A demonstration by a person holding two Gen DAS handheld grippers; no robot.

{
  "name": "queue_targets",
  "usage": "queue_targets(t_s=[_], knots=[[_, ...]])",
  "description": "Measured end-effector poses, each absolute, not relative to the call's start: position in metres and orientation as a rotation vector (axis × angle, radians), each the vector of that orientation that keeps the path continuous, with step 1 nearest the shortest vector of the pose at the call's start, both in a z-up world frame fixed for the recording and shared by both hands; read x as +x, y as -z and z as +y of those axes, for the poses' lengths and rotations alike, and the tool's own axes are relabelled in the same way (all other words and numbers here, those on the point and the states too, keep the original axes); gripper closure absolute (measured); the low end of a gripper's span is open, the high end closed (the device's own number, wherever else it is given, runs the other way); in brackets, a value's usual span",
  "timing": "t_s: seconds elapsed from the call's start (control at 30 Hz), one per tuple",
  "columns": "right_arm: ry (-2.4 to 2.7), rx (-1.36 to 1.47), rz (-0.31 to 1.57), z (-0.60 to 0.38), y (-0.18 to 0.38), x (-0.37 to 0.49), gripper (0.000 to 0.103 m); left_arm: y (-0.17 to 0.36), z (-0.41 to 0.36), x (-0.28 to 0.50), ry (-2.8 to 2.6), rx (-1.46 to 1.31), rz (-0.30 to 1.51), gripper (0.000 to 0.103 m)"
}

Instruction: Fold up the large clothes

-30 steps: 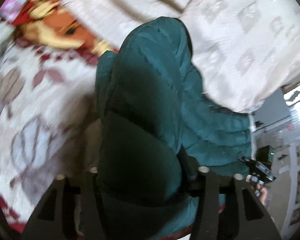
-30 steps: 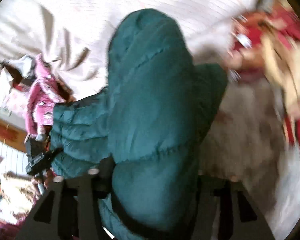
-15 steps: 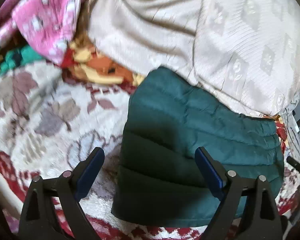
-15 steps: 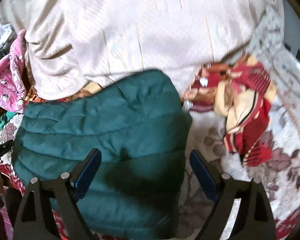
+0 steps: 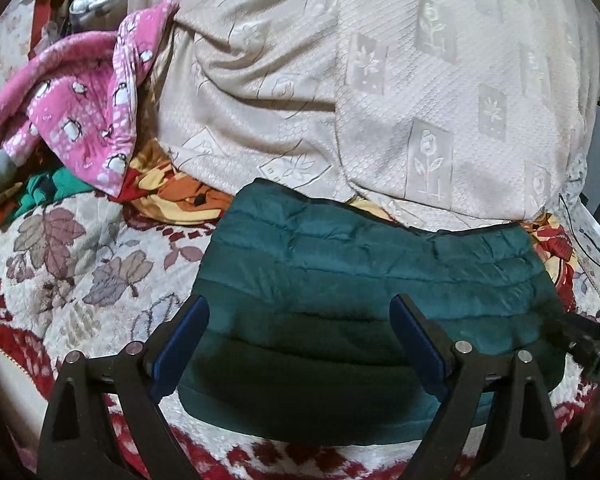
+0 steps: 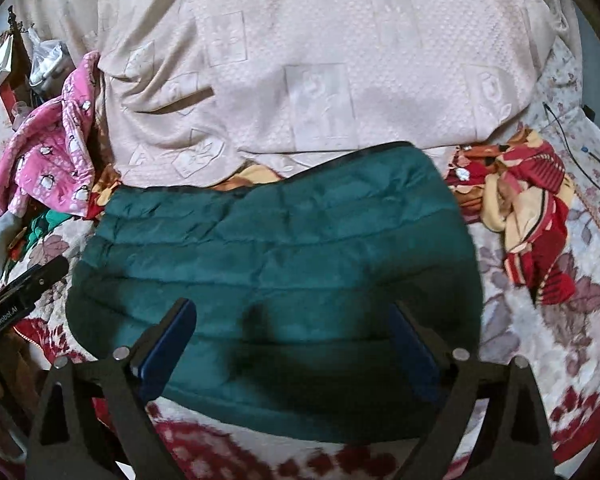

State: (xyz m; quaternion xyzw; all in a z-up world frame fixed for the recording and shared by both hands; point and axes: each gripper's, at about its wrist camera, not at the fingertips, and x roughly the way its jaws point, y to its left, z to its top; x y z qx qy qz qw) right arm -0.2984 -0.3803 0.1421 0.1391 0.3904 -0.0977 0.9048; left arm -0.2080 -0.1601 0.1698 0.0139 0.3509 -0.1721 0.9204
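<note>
A dark teal quilted puffer jacket lies folded flat on the floral bedspread; it also shows in the right wrist view. My left gripper is open and empty, its blue-padded fingers hovering over the jacket's near left part. My right gripper is open and empty over the jacket's near right part. The right gripper's body shows at the right edge of the left wrist view, and the left gripper's body at the left edge of the right wrist view.
A large cream embossed blanket is heaped behind the jacket. A pink penguin-print garment lies at the back left. A red and yellow patterned cloth lies to the jacket's right. Black cables run at the far right.
Both grippers were shut on the jacket and held it up a second ago. They let it go and opened; the jacket now lies folded on the bed and both grippers have drawn back.
</note>
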Motion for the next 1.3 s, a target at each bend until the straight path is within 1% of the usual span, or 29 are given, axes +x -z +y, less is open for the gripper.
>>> queue_targets(t_s=[0.23,0.53,1.3], knots=[[0.228,0.228,0.782,-0.351,-0.148,-0.297,0.004,-0.171,-0.169,-0.225,0.346,0.059,0.688,0.032],[0.234,0.233,0.773,-0.336,-0.149,-0.305,0.004,-0.169,-0.173,-0.241,0.322,0.074,0.67,0.032],[0.264,0.198,0.77,-0.329,-0.145,-0.309,0.003,-0.163,-0.182,-0.254,0.307,0.111,0.653,0.033]])
